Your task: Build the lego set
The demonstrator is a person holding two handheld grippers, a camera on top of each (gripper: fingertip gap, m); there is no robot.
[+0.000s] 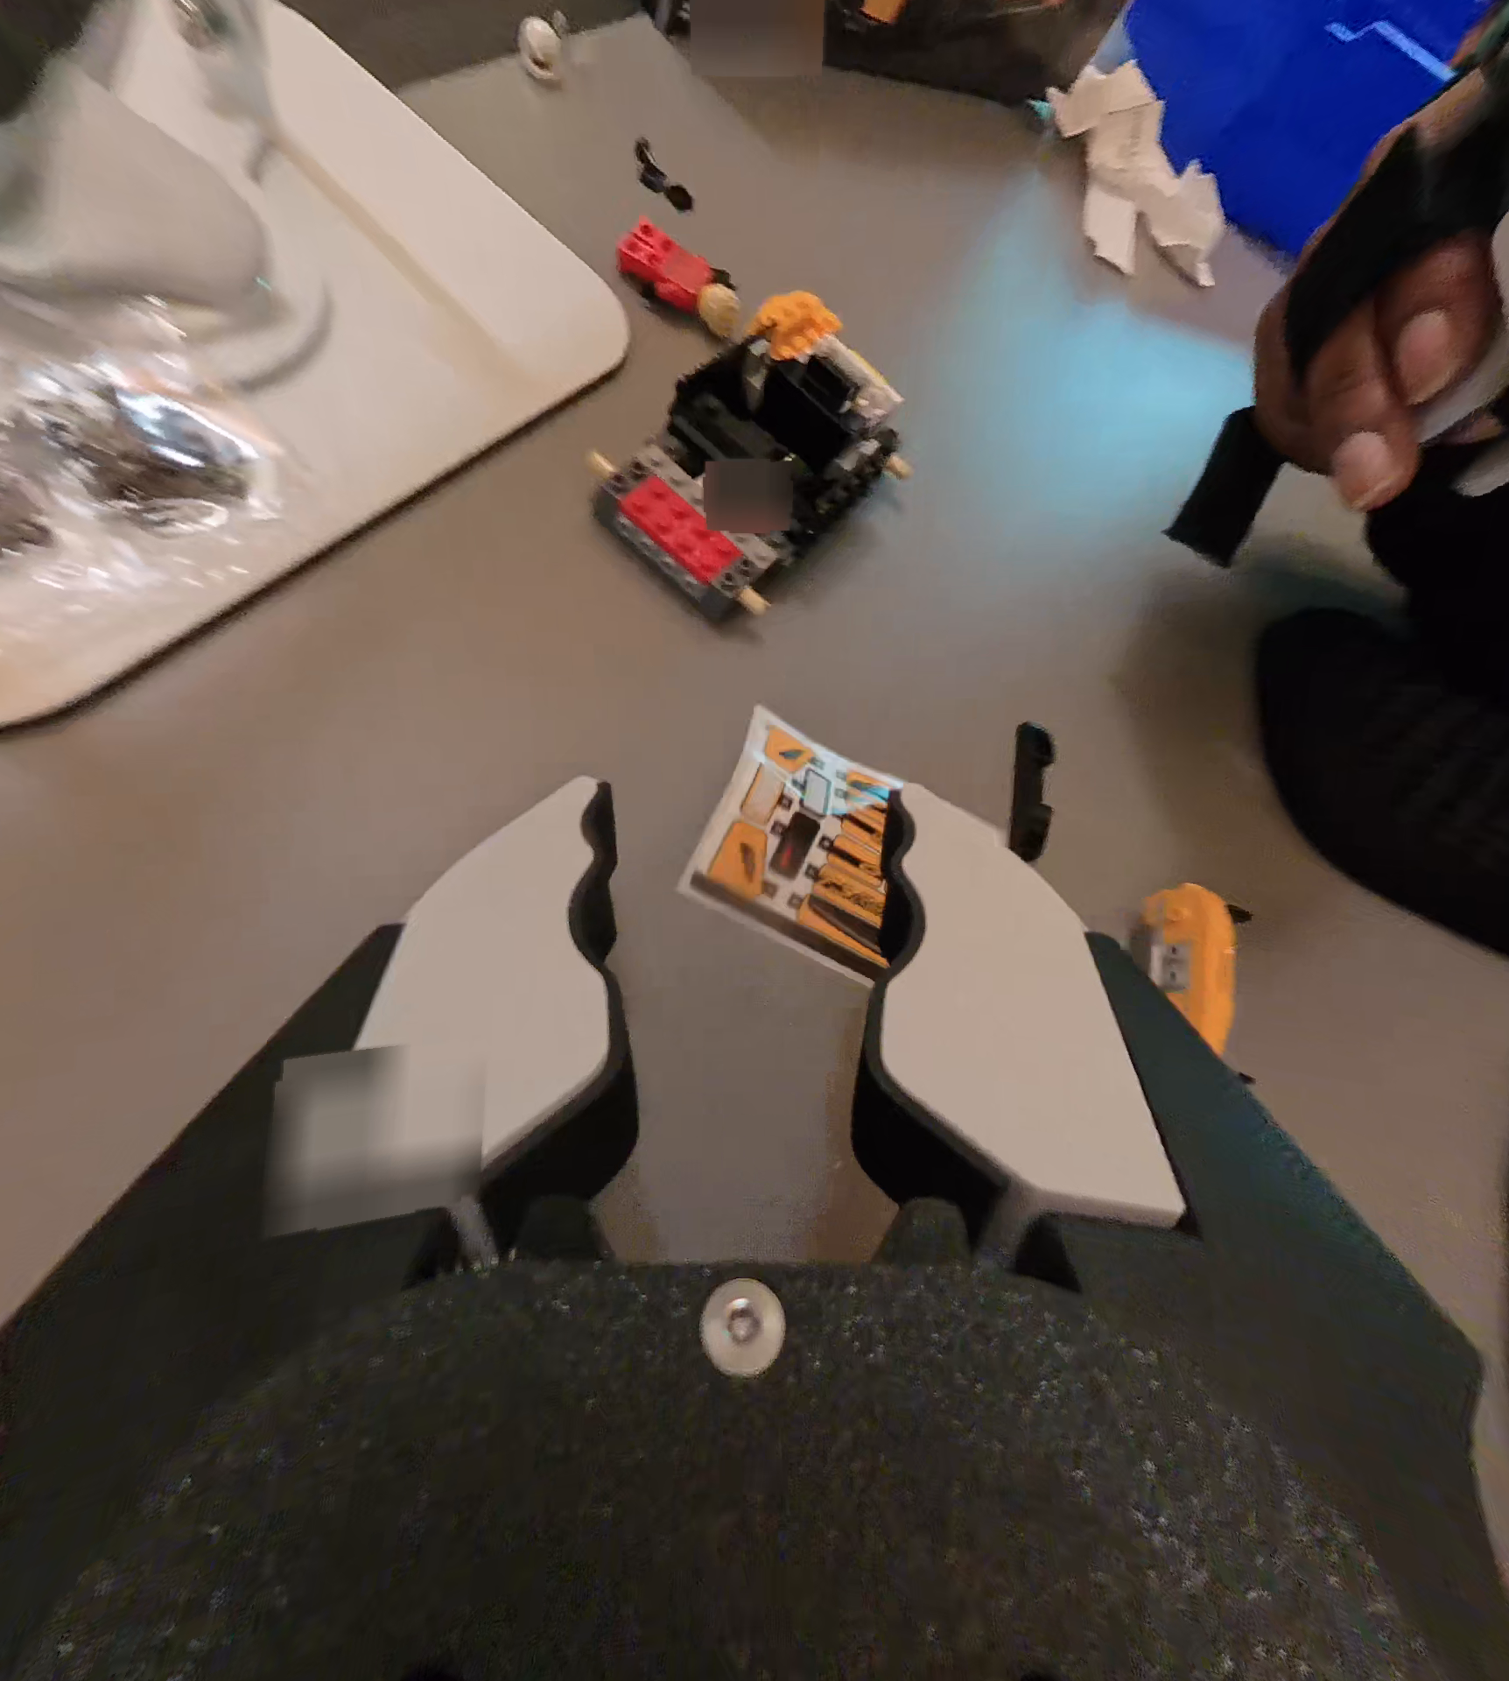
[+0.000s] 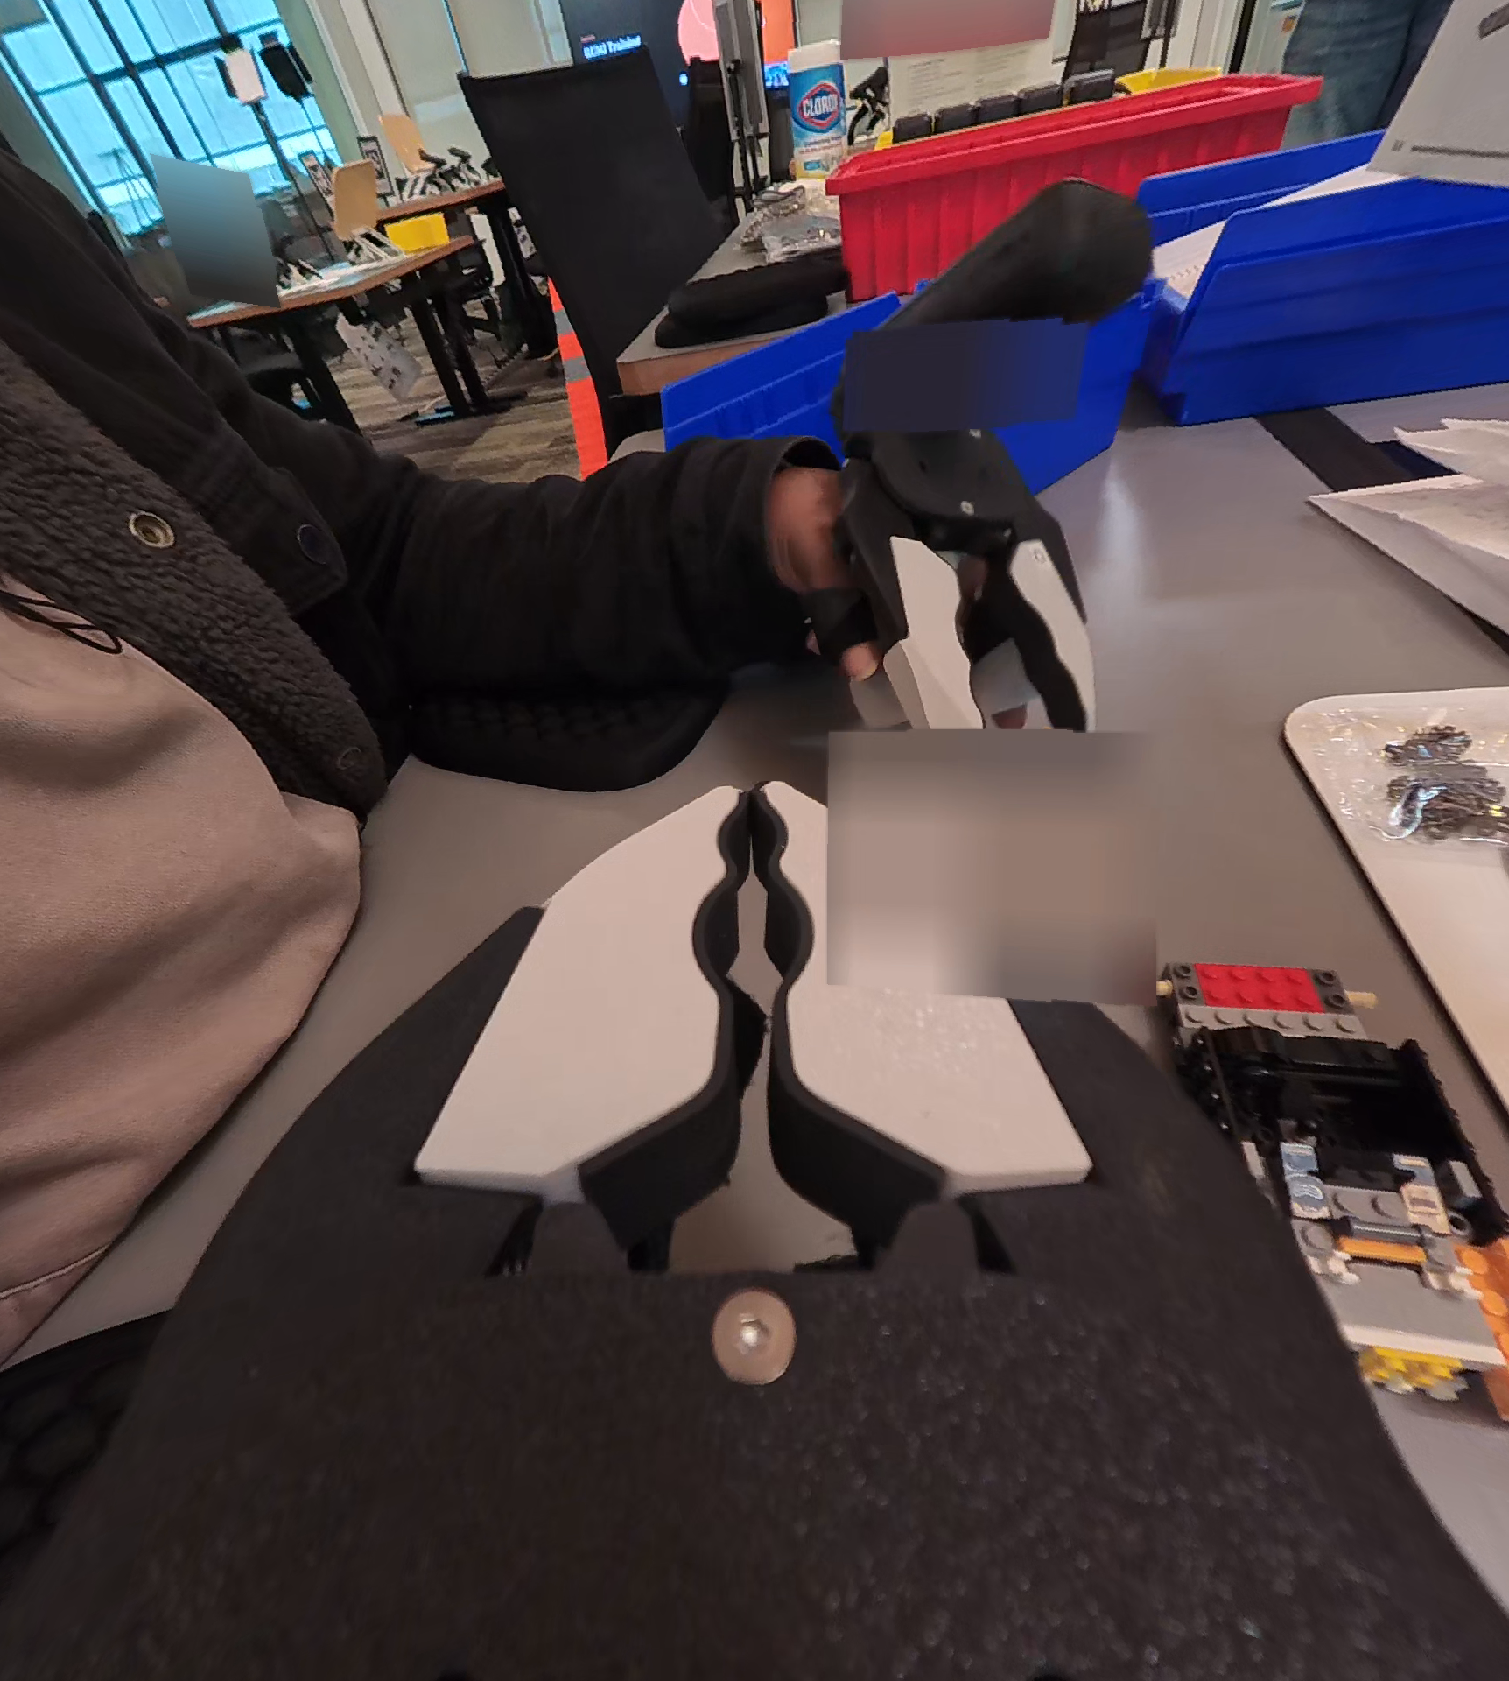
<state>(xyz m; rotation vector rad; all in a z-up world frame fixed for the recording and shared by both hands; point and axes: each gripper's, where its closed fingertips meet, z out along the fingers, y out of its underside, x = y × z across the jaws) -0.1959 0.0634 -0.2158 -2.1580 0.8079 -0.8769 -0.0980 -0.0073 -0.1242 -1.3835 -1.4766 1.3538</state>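
The partly built lego car (image 1: 751, 464) has a black frame, a red plate at one end and orange bricks at the other. It stands on the grey table and also shows at the right of the right wrist view (image 2: 1333, 1137). My left gripper (image 1: 749, 805) is open and empty, hovering over a sticker sheet (image 1: 778, 846). It also shows in the right wrist view (image 2: 974, 709), pointing down. My right gripper (image 2: 751, 805) is shut with nothing visible between the pads, left of the car.
A white tray (image 1: 423, 300) with plastic bags of parts lies at the left. Loose pieces lie around: a red figure (image 1: 674, 268), a black part (image 1: 1031, 791), an orange part (image 1: 1187, 955). Blue bins (image 2: 1369, 300), a red bin (image 2: 1051, 182) and papers (image 2: 1478, 537) stand behind. About 20 cm separates my left fingertips from the red figure (image 1: 674, 268).
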